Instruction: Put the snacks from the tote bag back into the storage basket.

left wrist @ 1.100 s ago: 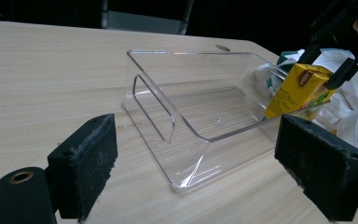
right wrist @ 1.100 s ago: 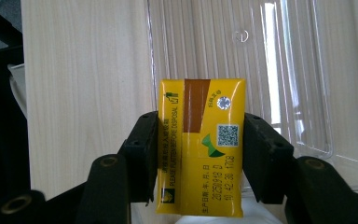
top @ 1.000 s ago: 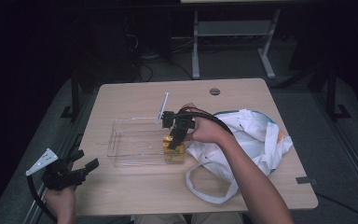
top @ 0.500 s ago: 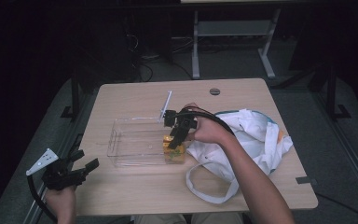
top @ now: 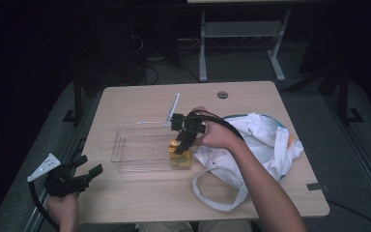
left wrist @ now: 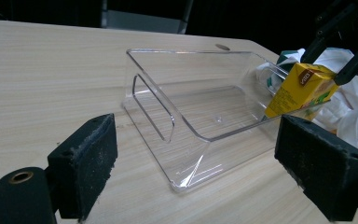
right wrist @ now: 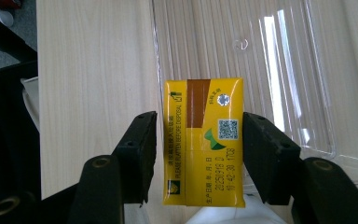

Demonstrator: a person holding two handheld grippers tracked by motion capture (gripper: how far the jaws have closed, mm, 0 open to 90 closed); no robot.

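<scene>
Hovering at the right end of the clear plastic bin point(top: 140, 147), the right gripper point(top: 183, 145) points down over the yellow drink carton point(top: 181, 157), which stands in that end of the bin, tilted against its wall in the left gripper view point(left wrist: 303, 88). In the right gripper view the carton point(right wrist: 204, 140) sits between the two black jaws with a thin gap showing on the left side and the right pad at or just off the carton's edge; the jaws have just been opening, so they stand apart around the carton rather than clamped on it. The bin lies lengthwise on the wooden table point(top: 140, 104), its open top up, a moulded handle slot in the end wall nearest the left gripper. Just right of the bin, touching or nearly touching its right end, lies a white cloth bag point(top: 261, 140) with teal trim and a long loop handle trailing toward the table's near edge; the person's right forearm crosses over the bag and hides part of it. A white strip point(top: 173, 108) rises at a slant from behind the bin's far right corner. The left gripper point(top: 84, 176) is held well left of the bin at the table's near left corner, jaws wide apart and holding nothing, facing the bin's end wall.
</scene>
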